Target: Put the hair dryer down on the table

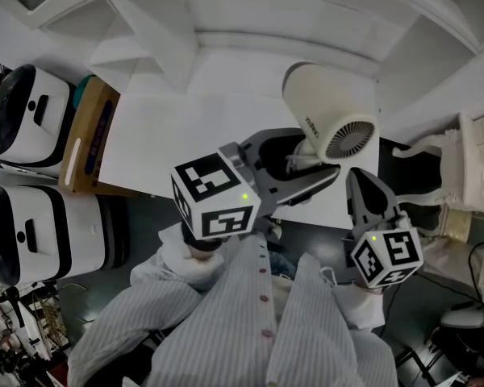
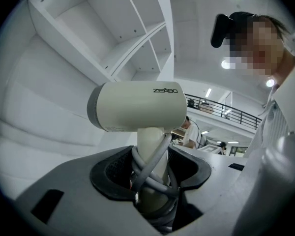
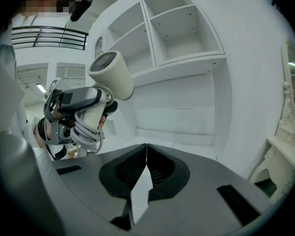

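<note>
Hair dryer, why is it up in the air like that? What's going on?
A person holds a gripper in each hand. The left gripper is clamped on the hair dryer by its handle, where the gray cord is wound, and holds it over the white table. It is not set down yet. The right gripper is shut and empty.

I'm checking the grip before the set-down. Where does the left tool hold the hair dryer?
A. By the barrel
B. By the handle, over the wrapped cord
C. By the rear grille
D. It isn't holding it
B: the left tool is clamped on the hair dryer at its handle, with the grey cord wound round it between the jaws.
</note>
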Action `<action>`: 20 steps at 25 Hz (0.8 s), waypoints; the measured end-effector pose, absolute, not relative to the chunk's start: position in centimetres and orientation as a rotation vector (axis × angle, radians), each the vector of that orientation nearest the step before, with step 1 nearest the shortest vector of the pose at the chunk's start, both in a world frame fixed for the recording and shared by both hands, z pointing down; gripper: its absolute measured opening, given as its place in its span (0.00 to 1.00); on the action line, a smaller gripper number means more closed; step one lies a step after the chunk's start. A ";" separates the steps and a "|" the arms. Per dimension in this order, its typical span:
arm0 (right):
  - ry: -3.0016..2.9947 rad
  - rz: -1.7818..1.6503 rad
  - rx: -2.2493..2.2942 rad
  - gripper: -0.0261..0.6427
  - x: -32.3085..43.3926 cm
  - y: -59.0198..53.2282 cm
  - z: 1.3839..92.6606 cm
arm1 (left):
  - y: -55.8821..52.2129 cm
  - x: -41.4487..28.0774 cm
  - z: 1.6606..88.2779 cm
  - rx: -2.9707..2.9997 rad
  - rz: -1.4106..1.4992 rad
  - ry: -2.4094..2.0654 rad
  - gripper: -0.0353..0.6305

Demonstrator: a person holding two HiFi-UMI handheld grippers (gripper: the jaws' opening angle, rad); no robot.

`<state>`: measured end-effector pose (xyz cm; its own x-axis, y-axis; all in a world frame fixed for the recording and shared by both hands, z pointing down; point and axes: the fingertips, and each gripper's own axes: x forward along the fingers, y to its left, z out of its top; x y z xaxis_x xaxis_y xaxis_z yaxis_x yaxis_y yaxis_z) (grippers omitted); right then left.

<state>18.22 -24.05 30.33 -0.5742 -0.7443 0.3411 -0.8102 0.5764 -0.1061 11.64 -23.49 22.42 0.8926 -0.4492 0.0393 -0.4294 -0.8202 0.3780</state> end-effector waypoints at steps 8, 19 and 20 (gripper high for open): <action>-2.516 0.403 1.298 0.06 18.4 -23.4 31.4 | -23.8 12.2 24.8 2.727 0.120 -0.605 0.38; -2.437 0.478 1.353 0.06 20.1 -23.3 33.6 | -23.8 13.7 32.4 2.733 0.455 -0.540 0.38; -2.431 0.484 1.359 0.06 20.2 -23.3 33.7 | -23.7 13.9 33.1 2.730 0.480 -0.530 0.38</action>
